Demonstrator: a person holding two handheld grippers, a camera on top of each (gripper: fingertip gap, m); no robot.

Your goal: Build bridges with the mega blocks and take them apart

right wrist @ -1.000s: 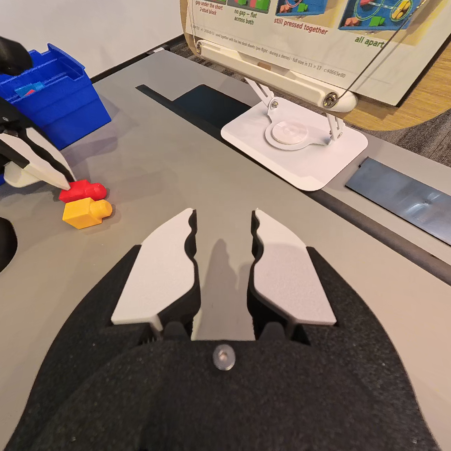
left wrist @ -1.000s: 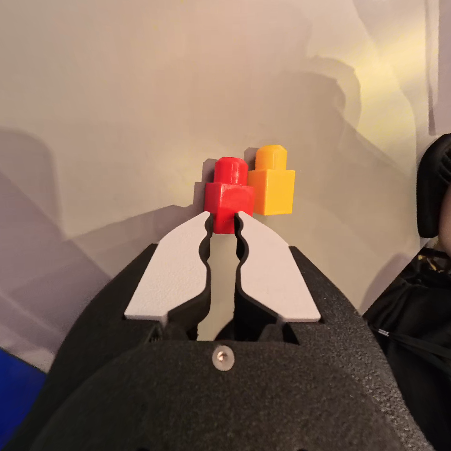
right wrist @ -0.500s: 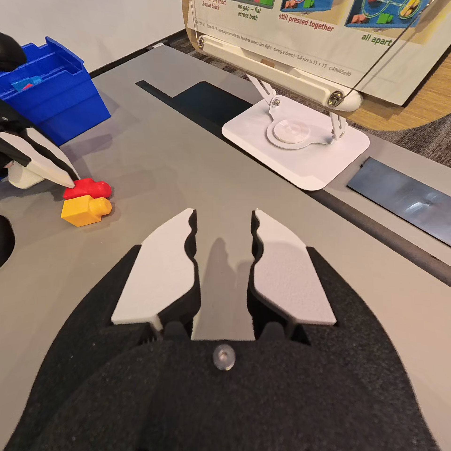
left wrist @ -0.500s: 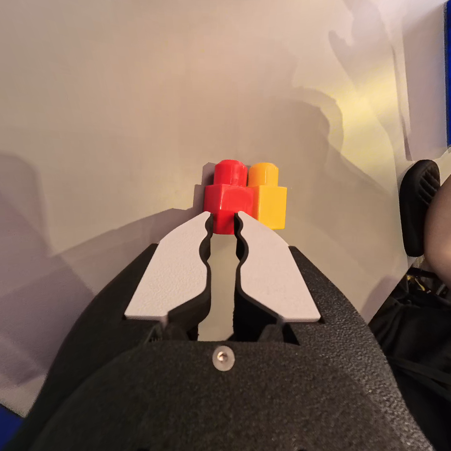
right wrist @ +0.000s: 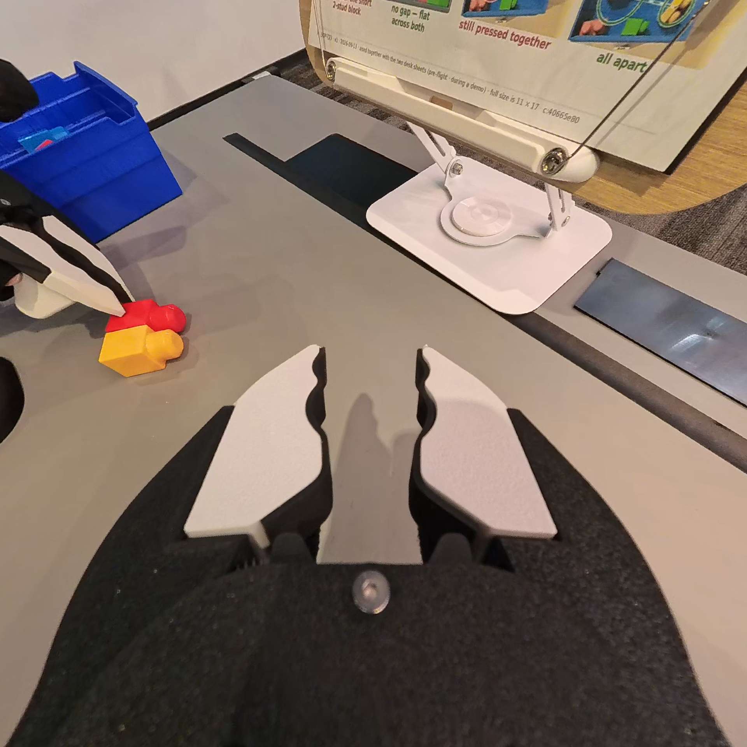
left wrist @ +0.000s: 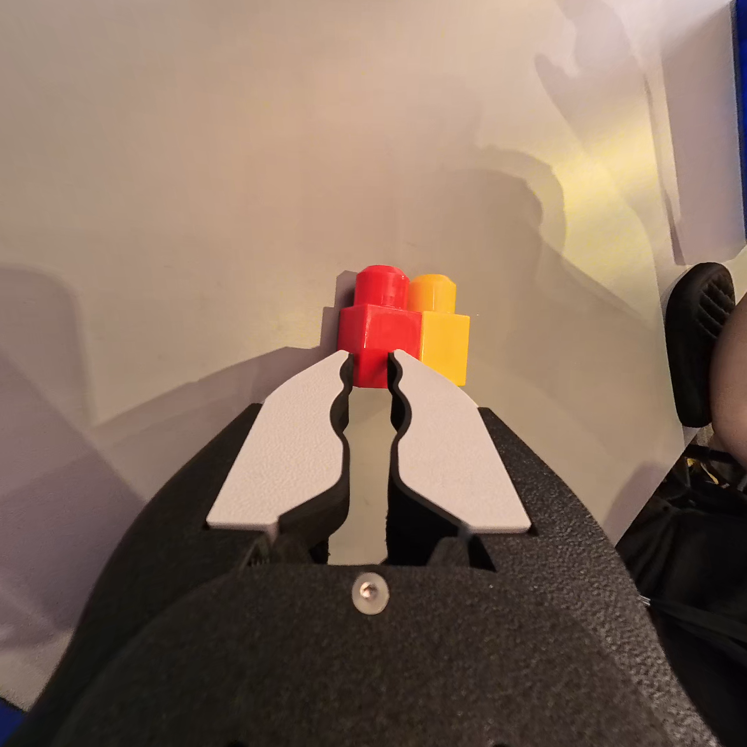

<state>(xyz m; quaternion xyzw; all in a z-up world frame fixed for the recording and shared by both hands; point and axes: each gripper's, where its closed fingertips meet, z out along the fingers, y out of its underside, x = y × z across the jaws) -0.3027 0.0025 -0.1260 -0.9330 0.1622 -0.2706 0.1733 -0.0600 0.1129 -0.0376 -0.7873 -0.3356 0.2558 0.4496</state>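
Observation:
My left gripper [left wrist: 370,355] is shut on a red one-stud block [left wrist: 378,323], holding it by its base. The red block lies on its side on the grey table, pressed side by side against a yellow one-stud block [left wrist: 442,343]. In the right wrist view the left gripper [right wrist: 117,309] shows at the far left, with the red block [right wrist: 141,317] touching the yellow block [right wrist: 133,351], both studs pointing right. My right gripper [right wrist: 370,351] is open and empty, hovering over the table to the right of the blocks.
A blue bin [right wrist: 81,161] with items inside stands at the back left. A white stand base [right wrist: 489,242] holding an instruction sheet [right wrist: 525,52] sits at the back right. A dark metal plate [right wrist: 667,323] lies at the right edge. A person's arm [left wrist: 727,388] shows at right.
My left gripper has slid the red block sideways until it touches the yellow block. The right gripper has drifted slightly and stayed open.

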